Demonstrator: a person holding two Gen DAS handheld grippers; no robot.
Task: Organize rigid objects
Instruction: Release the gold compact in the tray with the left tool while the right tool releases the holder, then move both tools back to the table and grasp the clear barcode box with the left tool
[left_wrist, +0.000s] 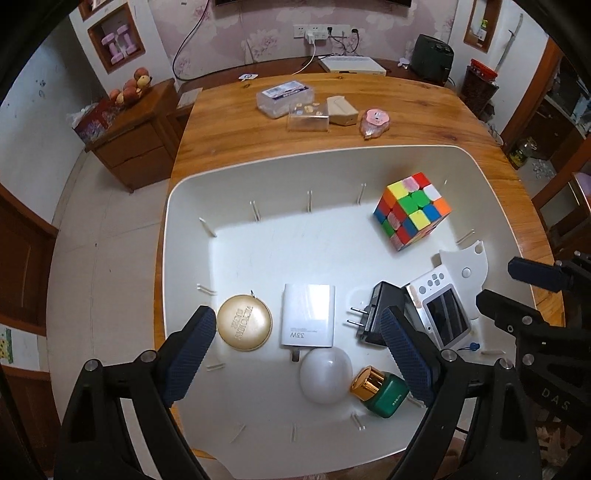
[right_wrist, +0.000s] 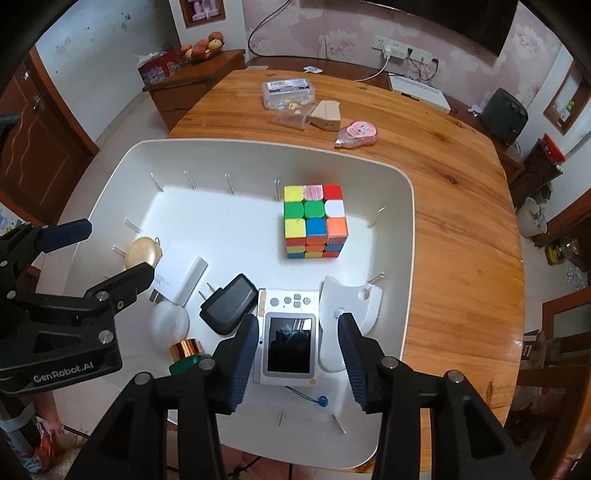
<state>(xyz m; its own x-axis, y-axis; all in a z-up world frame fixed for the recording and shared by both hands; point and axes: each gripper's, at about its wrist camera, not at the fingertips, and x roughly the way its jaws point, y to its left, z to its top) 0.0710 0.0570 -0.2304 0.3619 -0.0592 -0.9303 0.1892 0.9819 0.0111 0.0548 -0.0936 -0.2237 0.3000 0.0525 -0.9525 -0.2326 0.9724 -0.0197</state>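
Observation:
A white bin (left_wrist: 192, 192) (right_wrist: 406, 206) on the wooden table holds a colour cube (left_wrist: 412, 210) (right_wrist: 314, 221), a gold round case (left_wrist: 244, 322) (right_wrist: 143, 251), a white 33W charger (left_wrist: 308, 315) (right_wrist: 181, 275), a black plug adapter (left_wrist: 373, 314) (right_wrist: 229, 304), a small white camera (left_wrist: 441, 314) (right_wrist: 290, 339), a white dome (left_wrist: 325, 374) (right_wrist: 170, 325), a green gold-capped bottle (left_wrist: 380, 391) (right_wrist: 186, 356) and a flat white plastic piece (left_wrist: 467, 273) (right_wrist: 351, 299). My left gripper (left_wrist: 299, 354) hangs open above the charger and dome. My right gripper (right_wrist: 299, 358) is open, straddling the camera.
At the table's far end (left_wrist: 258, 140) lie two clear plastic boxes (left_wrist: 286, 98) (right_wrist: 290, 94), a beige wedge (left_wrist: 341, 109) (right_wrist: 327, 114) and a pink packet (left_wrist: 375, 122) (right_wrist: 358, 134). A wooden cabinet (left_wrist: 133, 136) with fruit stands to the left.

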